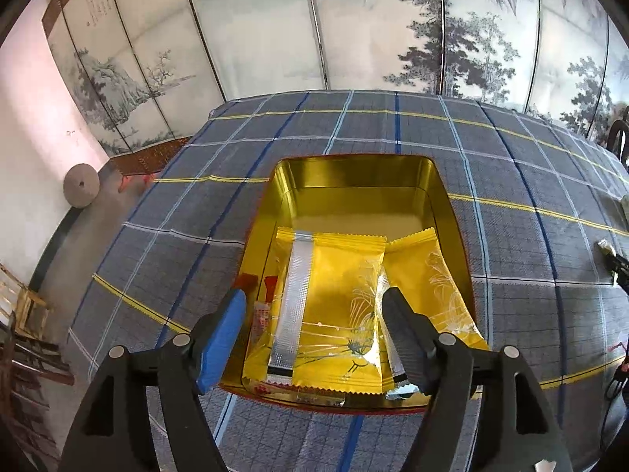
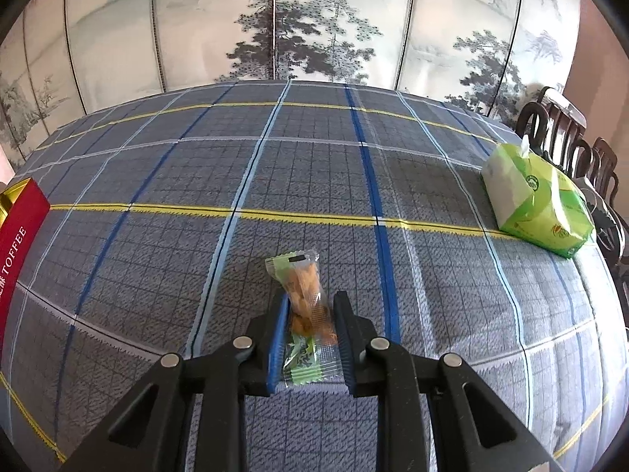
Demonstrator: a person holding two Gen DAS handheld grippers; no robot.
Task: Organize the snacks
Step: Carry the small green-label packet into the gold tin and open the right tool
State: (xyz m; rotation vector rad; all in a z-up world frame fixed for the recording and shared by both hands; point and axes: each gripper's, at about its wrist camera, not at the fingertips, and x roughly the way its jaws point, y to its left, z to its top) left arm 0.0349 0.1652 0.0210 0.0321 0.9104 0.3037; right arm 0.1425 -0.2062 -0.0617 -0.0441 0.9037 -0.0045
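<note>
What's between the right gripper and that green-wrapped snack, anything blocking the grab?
Nothing visible. The green-wrapped snack already lies between the right gripper's fingers on the plaid tablecloth, with the cloth around it bare. The green tissue pack sits far off to the right. Whether the pads touch the wrapper is unclear.

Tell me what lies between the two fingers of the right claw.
In the right wrist view, a small snack packet with green ends and orange pieces inside lies between the right claw's fingers, on the plaid tablecloth. The jaws flank it closely; contact is unclear.
</note>
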